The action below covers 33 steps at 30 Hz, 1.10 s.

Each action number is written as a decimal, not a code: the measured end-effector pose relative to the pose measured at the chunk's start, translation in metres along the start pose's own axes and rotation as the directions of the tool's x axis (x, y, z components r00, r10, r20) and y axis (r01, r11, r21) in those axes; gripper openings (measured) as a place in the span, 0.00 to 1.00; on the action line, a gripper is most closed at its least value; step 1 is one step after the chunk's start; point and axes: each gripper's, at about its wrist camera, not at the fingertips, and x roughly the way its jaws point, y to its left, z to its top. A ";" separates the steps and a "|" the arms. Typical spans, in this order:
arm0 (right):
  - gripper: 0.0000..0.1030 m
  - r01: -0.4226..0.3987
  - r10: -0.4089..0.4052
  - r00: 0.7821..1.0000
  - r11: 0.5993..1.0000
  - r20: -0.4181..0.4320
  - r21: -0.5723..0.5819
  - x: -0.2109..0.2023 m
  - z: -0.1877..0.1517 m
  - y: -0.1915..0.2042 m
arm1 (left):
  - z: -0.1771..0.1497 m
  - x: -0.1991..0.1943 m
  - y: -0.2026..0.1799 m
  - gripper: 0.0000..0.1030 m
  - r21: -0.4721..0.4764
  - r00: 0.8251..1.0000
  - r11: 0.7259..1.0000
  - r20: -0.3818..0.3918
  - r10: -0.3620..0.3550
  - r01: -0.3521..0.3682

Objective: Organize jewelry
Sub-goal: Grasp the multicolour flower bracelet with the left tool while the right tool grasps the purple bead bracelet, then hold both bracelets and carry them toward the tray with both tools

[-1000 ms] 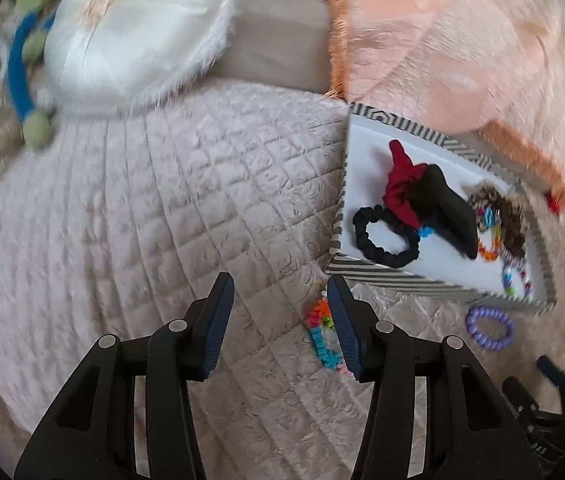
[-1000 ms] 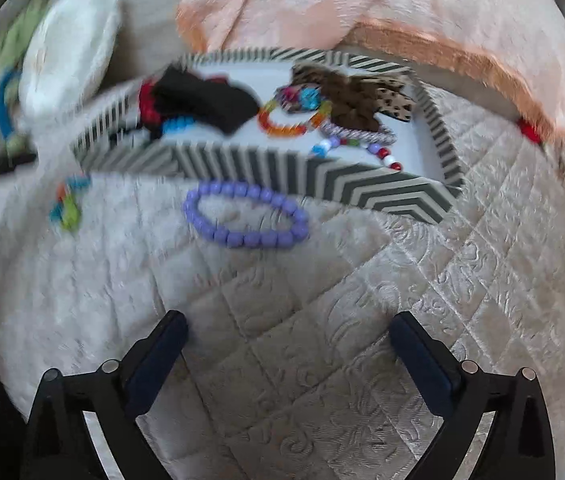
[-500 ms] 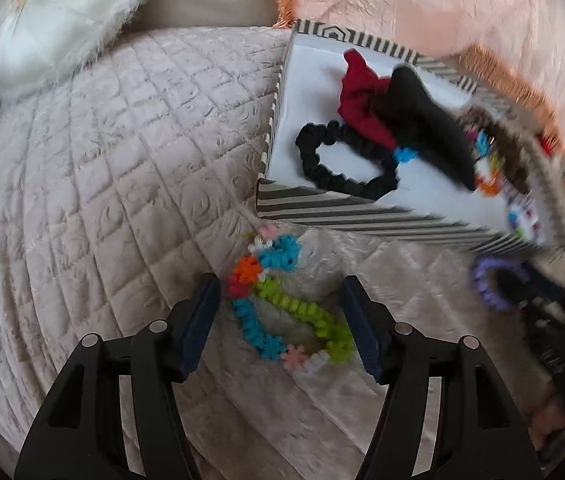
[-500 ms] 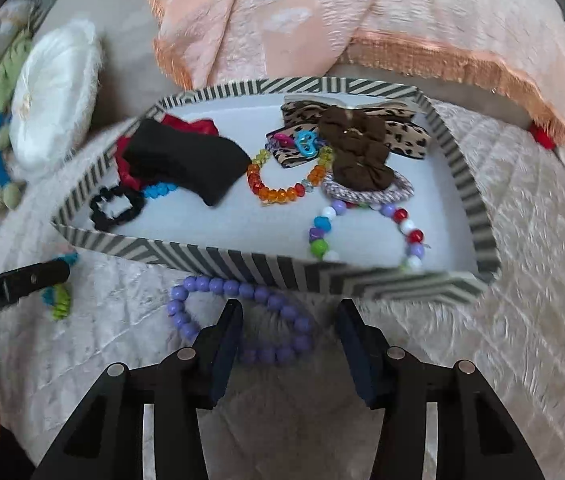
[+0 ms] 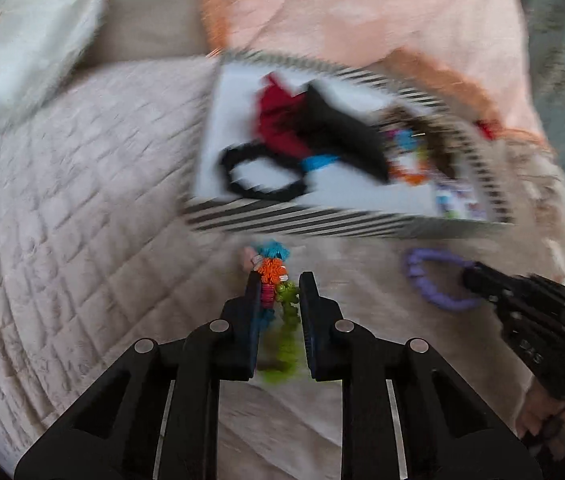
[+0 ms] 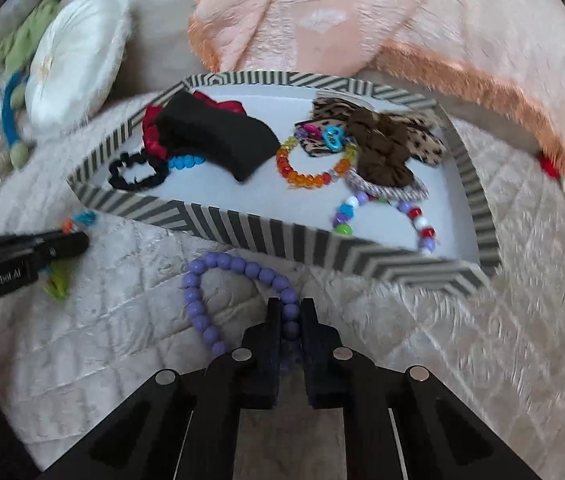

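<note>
A striped box (image 6: 274,236) on the quilted bed holds scrunchies, bows and bead bracelets; it also shows in the left wrist view (image 5: 302,222). My left gripper (image 5: 279,280) is shut on a multicolored bracelet (image 5: 272,270) lying in front of the box. My right gripper (image 6: 290,306) is shut on a purple bead bracelet (image 6: 242,268) just before the box's near wall. The purple bracelet (image 5: 434,280) and right gripper (image 5: 522,300) also show in the left wrist view. The left gripper (image 6: 22,252) shows at the left of the right wrist view.
A white round cushion (image 6: 78,68) and a blue-green toy (image 6: 12,120) lie at the back left. A peach fringed blanket (image 6: 382,20) lies behind the box. Quilted bedspread (image 5: 62,220) spreads to the left.
Both grippers moved down and closed: the left onto the multicolored bracelet, the right onto the purple bead bracelet. Both were open half a second ago.
</note>
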 end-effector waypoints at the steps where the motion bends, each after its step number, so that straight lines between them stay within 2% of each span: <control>1: 0.08 -0.012 0.012 1.000 1.000 0.009 0.006 -0.008 -0.002 0.001 | 0.000 -0.007 -0.006 0.16 0.024 1.000 0.999 0.018 -0.024 0.024; 5: 0.08 -0.061 0.060 0.996 0.998 0.063 0.015 -0.042 -0.008 0.003 | -0.002 -0.027 -0.028 0.16 0.096 0.994 0.991 0.053 -0.095 0.090; 13: 0.08 -0.131 0.121 0.984 0.989 0.134 0.067 -0.071 -0.008 -0.004 | 0.005 -0.030 -0.028 0.17 0.081 0.995 0.995 0.071 -0.071 0.065; 21: 0.08 -0.130 0.124 0.986 0.991 0.115 0.041 -0.065 -0.005 0.009 | 0.005 -0.025 -0.027 0.17 0.080 0.996 0.996 0.073 -0.055 0.050; 33: 0.08 -0.061 0.063 0.992 0.998 0.109 -0.027 -0.062 -0.009 0.027 | 0.003 -0.019 -0.031 0.17 0.096 0.997 0.995 0.062 -0.035 0.029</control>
